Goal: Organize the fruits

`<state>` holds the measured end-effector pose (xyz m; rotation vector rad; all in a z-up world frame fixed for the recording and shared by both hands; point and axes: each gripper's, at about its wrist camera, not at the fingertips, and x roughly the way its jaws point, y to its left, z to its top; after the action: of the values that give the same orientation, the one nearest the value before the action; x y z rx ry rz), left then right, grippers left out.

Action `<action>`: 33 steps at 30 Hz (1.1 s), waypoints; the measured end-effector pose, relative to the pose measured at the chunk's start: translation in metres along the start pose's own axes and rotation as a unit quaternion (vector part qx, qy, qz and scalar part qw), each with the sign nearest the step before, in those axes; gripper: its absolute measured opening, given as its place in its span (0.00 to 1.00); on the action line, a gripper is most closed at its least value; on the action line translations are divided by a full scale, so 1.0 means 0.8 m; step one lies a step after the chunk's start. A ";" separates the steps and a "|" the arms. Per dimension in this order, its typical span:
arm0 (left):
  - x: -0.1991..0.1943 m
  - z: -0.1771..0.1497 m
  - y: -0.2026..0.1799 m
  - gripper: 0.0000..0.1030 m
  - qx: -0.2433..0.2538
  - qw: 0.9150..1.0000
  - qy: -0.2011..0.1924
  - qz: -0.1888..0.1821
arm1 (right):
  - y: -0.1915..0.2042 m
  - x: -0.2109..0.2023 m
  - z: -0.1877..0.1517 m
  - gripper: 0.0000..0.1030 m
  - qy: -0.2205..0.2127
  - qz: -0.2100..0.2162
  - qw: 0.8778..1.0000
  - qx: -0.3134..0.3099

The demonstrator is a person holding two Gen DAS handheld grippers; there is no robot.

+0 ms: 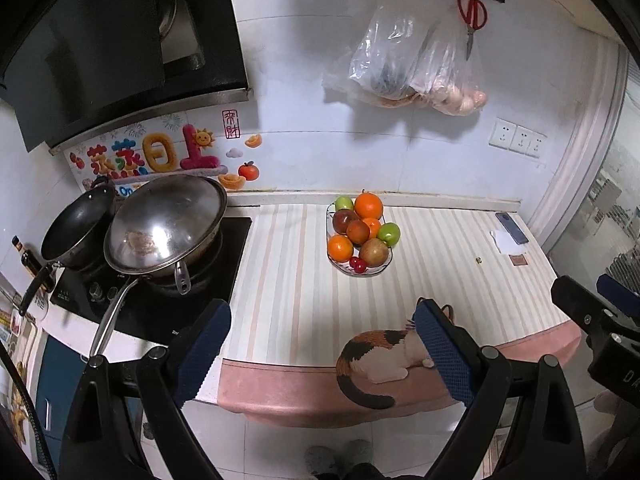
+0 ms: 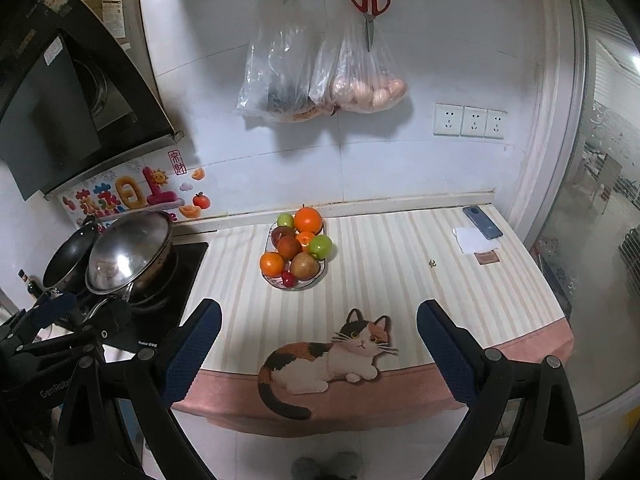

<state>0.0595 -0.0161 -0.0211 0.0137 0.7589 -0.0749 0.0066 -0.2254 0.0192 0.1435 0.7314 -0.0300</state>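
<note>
A glass fruit bowl (image 1: 379,271) stands at the back middle of the striped counter mat, piled with oranges (image 1: 368,205), green apples (image 1: 388,233), dark red fruits (image 1: 357,231), a brownish pear (image 1: 374,252) and red cherries (image 1: 359,266). It also shows in the right wrist view (image 2: 316,280). My left gripper (image 1: 322,354) is open and empty, held off the counter's front edge, well short of the bowl. My right gripper (image 2: 318,354) is open and empty, also in front of the counter, to the right of the left one.
A stove (image 1: 236,256) with a lidded wok (image 1: 166,226) and a black pan (image 1: 78,232) is on the left. A phone (image 2: 482,222), paper (image 2: 472,240) and a small card (image 2: 486,258) lie at the back right. Bags (image 2: 320,76) and red scissors (image 2: 370,4) hang on the wall. A cat picture (image 2: 328,360) marks the mat's front edge.
</note>
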 end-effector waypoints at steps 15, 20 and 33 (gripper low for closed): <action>0.087 0.038 -0.008 1.00 -0.005 0.999 0.021 0.037 | -0.020 0.129 0.044 0.97 0.020 0.011 1.000 -0.005; 0.112 0.049 -0.009 1.00 -0.001 0.999 0.031 0.043 | -0.019 0.168 0.057 0.97 0.036 0.007 0.999 -0.010; 0.146 0.053 -0.009 1.00 -0.006 0.997 0.055 0.050 | -0.006 0.213 0.064 0.97 0.067 0.011 0.997 -0.027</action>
<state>0.1721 -0.0320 -0.0705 0.0444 0.8672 0.0255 0.1669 -0.2333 -0.0579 0.1030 0.8646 0.0200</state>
